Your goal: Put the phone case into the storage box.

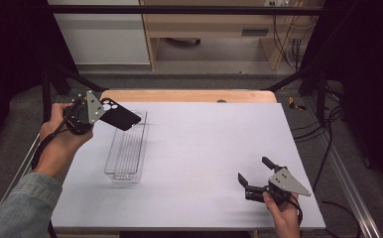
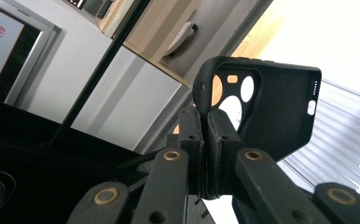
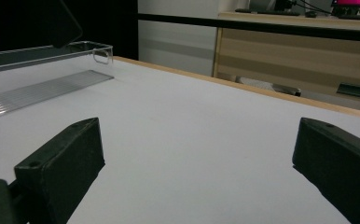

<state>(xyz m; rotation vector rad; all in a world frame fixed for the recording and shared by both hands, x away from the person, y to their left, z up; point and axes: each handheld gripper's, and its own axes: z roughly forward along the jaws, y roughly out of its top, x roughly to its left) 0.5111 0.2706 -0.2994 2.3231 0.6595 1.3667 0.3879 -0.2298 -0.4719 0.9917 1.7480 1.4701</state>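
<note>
A black phone case point(image 1: 118, 116) with round camera cut-outs hangs in the air over the far end of a clear plastic tray point(image 1: 126, 148). My left gripper point(image 1: 99, 110) is shut on the case's edge near the camera holes; in the left gripper view the two pads point(image 2: 209, 140) pinch the rim of the phone case point(image 2: 280, 107). My right gripper point(image 1: 253, 171) rests low at the table's near right, its jaws wide open with nothing between them. The right gripper view looks across the bare white surface to the tray point(image 3: 43, 70).
The white tabletop point(image 1: 204, 148) has a wooden strip along its far edge. Black frame posts stand at both far corners, and cables lie on the floor to the right. A wooden cabinet point(image 1: 214, 29) stands beyond the table.
</note>
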